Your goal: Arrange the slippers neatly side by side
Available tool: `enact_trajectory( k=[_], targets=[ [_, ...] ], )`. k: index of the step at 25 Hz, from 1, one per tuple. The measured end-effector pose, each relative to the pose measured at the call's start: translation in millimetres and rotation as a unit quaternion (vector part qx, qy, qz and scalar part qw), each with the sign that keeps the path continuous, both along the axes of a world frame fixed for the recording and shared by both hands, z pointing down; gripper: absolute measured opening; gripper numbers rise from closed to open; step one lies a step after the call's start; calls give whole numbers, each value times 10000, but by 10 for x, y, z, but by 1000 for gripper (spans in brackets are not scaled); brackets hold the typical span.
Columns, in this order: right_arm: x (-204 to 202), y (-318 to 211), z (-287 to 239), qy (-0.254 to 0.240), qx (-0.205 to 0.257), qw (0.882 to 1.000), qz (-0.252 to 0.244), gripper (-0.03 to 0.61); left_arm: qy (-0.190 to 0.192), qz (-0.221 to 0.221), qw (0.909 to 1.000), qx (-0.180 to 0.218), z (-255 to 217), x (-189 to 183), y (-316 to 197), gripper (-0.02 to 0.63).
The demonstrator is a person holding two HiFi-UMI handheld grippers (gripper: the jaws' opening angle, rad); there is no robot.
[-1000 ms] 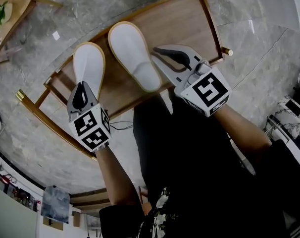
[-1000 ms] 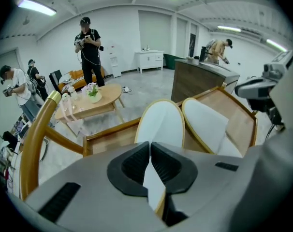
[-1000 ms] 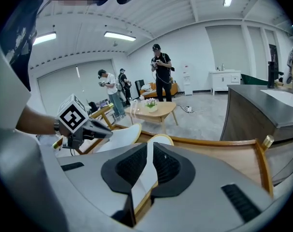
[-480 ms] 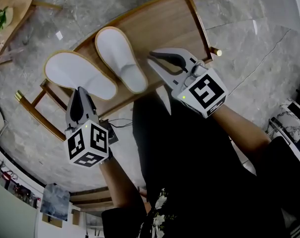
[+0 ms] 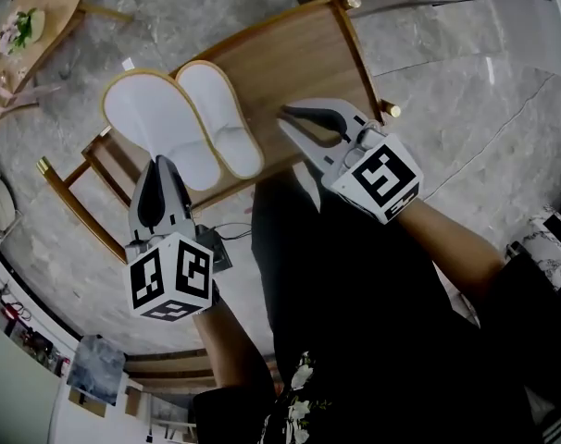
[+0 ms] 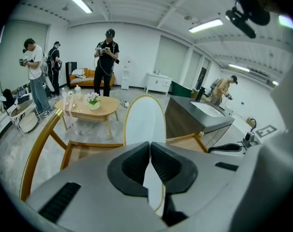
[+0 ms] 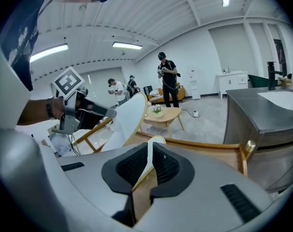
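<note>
Grey left gripper (image 6: 150, 146): jaws pinched together on the thin, tan-rimmed heel edge of a white slipper, so the grip has very little material.
Held slipper (image 5: 155, 123): raised off the wood and tilted, with its pale face showing and its toe pointing away from the person. In the head view its inner edge overlaps its neighbour's; I cannot tell whether the two touch.
Second slipper (image 5: 223, 109): lies flat on the bench just beside the held one, toe pointing roughly the same way.
Right gripper (image 7: 149, 148): jaws drawn in to a narrow slit with nothing gripped. It hovers over bare wood near the second slipper's outer side, apart from it.
Wooden bench (image 5: 304, 54): brown top in a brass-coloured frame. The held slipper's toe reaches out past the left rail.
Marbled floor (image 5: 466, 91): lies below the bench on every side.
Risk, grip: the slipper is long and held only at its heel rim. It will likely swivel or slide out of the jaws if it is swung quickly.
Risk, landing: set straight down from here, the slipper probably comes to rest on its neighbour's edge — stacked rather than side by side.
Risk, knock: sliding it sideways while it is low could shove the second slipper askew.
Risk, edge: if it is released with its toe beyond the rail, the slipper may tip off onto the floor.
Risk, help: the right gripper is nearly closed, so it cannot steady either slipper until its jaws part.
</note>
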State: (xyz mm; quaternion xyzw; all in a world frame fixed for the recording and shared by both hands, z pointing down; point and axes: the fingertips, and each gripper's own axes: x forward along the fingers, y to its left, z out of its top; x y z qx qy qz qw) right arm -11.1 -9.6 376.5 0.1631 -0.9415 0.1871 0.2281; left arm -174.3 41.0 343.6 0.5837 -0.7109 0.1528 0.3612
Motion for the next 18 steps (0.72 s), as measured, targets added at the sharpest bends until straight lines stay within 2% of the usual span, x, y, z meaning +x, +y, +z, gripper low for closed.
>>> enact_trajectory(
  k=[7, 18],
  targets=[
    [306, -71, -16, -36, -9, 9999, 152, 25, 252, 86, 9996, 67, 29, 406, -123, 12],
    [739, -162, 70, 116, 14, 9995, 295, 25, 444, 500, 9977, 130, 148, 1003, -387, 12]
  ],
)
